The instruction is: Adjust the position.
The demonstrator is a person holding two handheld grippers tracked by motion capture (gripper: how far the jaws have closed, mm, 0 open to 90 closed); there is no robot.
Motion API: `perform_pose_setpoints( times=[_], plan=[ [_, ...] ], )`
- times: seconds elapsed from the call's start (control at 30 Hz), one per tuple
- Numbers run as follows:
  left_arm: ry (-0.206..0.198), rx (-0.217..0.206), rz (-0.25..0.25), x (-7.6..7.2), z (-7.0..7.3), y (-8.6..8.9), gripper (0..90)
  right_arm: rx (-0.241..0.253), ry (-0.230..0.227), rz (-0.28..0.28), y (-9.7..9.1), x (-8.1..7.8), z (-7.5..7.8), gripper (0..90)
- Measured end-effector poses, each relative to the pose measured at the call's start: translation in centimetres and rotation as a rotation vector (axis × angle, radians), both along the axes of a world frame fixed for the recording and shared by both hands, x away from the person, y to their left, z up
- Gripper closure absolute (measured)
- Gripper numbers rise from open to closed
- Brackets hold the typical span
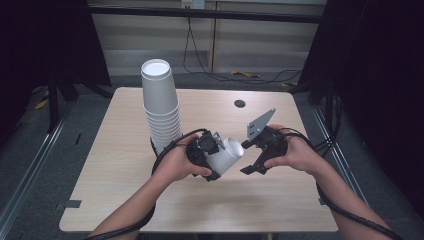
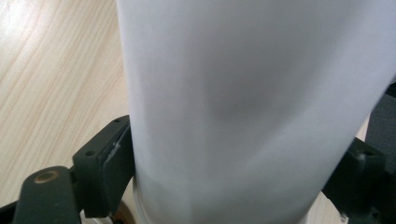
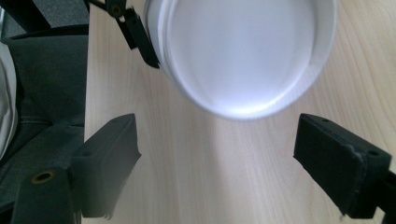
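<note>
Lying tilted in left claw (image 1: 218, 161), white paper cup (image 1: 227, 154), smooth-walled

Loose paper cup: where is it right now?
High view: the loose paper cup is clamped on its side in the left gripper above table centre, right of the cup stack, facing the open right gripper.

I see a light wooden table (image 1: 125, 190) with a small round hole (image 1: 240, 103), standing on grey floor (image 1: 30, 165). Behind it, pale wall panels (image 1: 150, 35), trailing black cables (image 1: 200, 65), and dark curtains (image 1: 385, 75) on both sides.
</note>
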State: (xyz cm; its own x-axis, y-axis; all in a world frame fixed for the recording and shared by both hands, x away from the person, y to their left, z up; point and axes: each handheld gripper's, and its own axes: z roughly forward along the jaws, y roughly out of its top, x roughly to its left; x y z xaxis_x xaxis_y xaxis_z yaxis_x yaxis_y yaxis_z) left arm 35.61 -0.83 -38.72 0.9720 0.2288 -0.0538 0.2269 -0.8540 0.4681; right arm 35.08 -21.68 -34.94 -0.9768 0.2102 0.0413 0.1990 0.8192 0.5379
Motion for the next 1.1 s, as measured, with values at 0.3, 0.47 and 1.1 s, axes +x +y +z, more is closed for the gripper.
perform_pose_setpoints(
  times=[0.3, 0.47, 1.1],
  plan=[
    [-0.010, 0.027, -0.031, -0.2, -0.3, -0.8, 15.6, -0.017, 0.022, 0.020, 1.1, 0.2, 0.0, 14.9],
    [-0.016, 0.042, -0.042, -0.4, -0.5, -1.2, 15.6, -0.030, 0.035, 0.029, 1.5, 0.4, -0.2, 16.7],
    [0.009, 0.071, -0.096, -0.7, -0.5, -2.0, 15.5, -0.079, 0.093, 0.041, 2.5, 0.5, -0.7, 21.3]
  ],
)
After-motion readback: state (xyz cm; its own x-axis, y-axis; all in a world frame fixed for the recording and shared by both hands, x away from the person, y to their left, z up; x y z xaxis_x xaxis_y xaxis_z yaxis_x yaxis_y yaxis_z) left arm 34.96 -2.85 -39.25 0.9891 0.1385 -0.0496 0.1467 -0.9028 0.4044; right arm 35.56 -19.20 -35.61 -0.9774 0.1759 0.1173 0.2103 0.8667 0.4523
